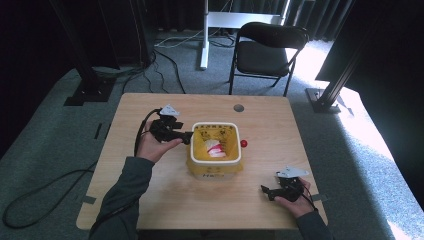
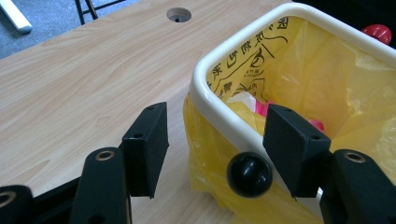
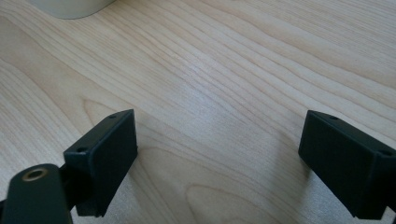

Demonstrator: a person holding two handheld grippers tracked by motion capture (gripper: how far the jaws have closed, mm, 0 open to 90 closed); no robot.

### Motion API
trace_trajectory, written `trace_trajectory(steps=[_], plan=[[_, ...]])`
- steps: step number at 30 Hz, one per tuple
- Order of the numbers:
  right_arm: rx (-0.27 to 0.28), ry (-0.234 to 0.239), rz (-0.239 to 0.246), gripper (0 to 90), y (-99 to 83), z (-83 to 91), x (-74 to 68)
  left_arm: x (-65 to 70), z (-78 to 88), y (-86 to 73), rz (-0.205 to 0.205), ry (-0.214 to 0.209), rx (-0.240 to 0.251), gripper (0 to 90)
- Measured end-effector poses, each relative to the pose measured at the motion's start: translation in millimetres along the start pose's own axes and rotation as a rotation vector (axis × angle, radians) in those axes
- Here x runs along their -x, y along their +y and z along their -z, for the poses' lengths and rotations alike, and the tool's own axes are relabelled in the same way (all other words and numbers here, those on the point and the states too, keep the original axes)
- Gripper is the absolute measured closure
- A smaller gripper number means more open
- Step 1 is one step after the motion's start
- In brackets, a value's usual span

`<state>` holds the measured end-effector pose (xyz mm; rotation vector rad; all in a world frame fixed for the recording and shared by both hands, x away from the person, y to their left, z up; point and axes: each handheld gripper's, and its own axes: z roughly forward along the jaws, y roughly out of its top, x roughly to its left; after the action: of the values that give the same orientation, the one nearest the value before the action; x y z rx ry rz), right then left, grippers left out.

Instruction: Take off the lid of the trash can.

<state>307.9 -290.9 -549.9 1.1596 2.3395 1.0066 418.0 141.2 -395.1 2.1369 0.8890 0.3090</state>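
A white bin (image 1: 216, 125) lined with a yellow printed bag (image 1: 200, 150) stands mid-table, with red and white waste (image 1: 216, 148) inside. My left gripper (image 1: 189, 137) is at the bin's left rim. In the left gripper view its jaws straddle the rim (image 2: 243, 42): one outside and clear of the bag (image 2: 327, 84), one inside. The gripper (image 2: 217, 135) is open, and a black ball (image 2: 249, 174) sits against the rim between the jaws. A red ball (image 1: 244, 143) (image 2: 378, 32) lies beside the bin's far side. My right gripper (image 1: 265, 190) (image 3: 219, 154) stands open over bare wood.
The wooden table (image 1: 150, 200) has a round cable hole (image 1: 238, 107) (image 2: 178, 15) near its back edge. Behind it stand a black chair (image 1: 270, 50) and a white post (image 1: 205, 35). Cables trail on the floor at the left.
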Motion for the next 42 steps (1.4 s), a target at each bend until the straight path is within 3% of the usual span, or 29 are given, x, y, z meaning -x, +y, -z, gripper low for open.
trace_trajectory(steps=[15,42], plan=[[0.000,0.000,0.000,10.9,0.0,0.0,0.0,0.4,-15.7,9.7,0.015,-0.012,-0.014,47.9],[0.001,0.001,0.000,10.9,0.0,0.0,0.1,-3.0,-49.1,21.7,0.030,0.008,-0.072,66.1]])
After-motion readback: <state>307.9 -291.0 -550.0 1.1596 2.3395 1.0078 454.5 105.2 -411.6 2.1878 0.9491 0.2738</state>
